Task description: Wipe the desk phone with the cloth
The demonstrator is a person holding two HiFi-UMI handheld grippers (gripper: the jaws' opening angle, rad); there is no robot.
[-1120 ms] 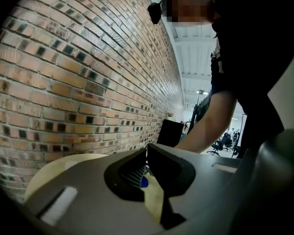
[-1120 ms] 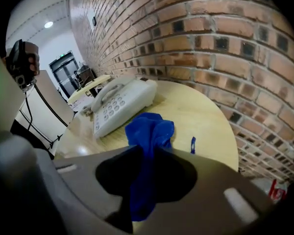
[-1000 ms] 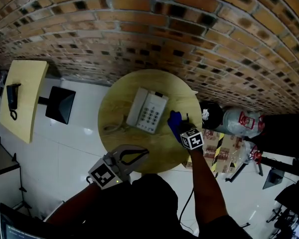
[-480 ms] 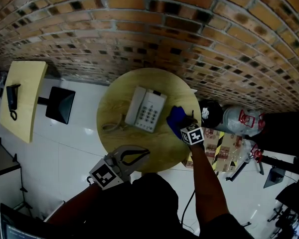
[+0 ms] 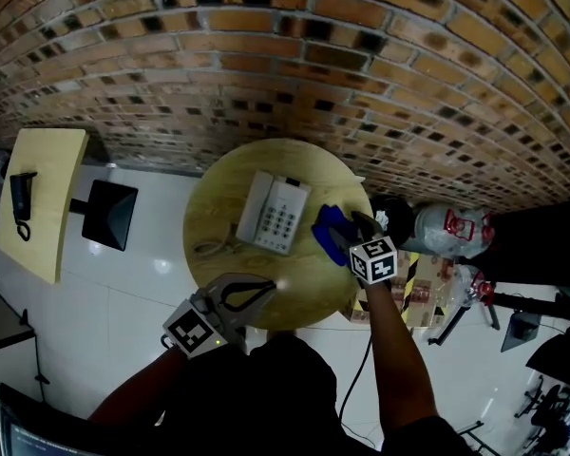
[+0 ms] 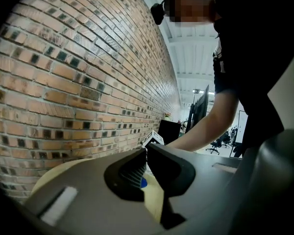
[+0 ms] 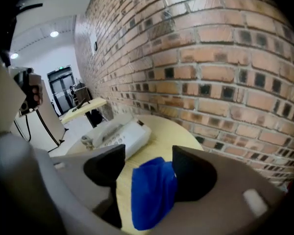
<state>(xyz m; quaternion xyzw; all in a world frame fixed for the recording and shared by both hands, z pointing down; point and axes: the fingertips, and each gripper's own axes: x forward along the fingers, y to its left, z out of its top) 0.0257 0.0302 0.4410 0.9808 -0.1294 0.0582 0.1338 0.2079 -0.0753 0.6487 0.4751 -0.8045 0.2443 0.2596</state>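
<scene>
A white desk phone [image 5: 275,214] lies on the round wooden table [image 5: 294,283], its coiled cord trailing off to its left. To the phone's right a crumpled blue cloth [image 5: 331,231] rests on the tabletop. My right gripper [image 5: 350,231] is over the cloth, jaws opening. In the right gripper view the cloth [image 7: 152,192] lies between the jaws, against the right one and apart from the left, with the phone [image 7: 115,131] beyond. My left gripper [image 5: 266,288] hovers at the table's near edge, shut and empty. The left gripper view shows its tips [image 6: 146,153] together.
A brick wall [image 5: 361,74] runs behind the table. A second yellow table [image 5: 38,198] at far left carries a black phone [image 5: 19,198], with a black square base [image 5: 109,214] beside it. A metal cylinder [image 5: 446,231] and cardboard boxes [image 5: 423,283] crowd the floor on the right.
The right gripper's jaws have spread apart around the blue cloth, which now lies loose on the table. The left gripper has stayed at the table's near edge.
</scene>
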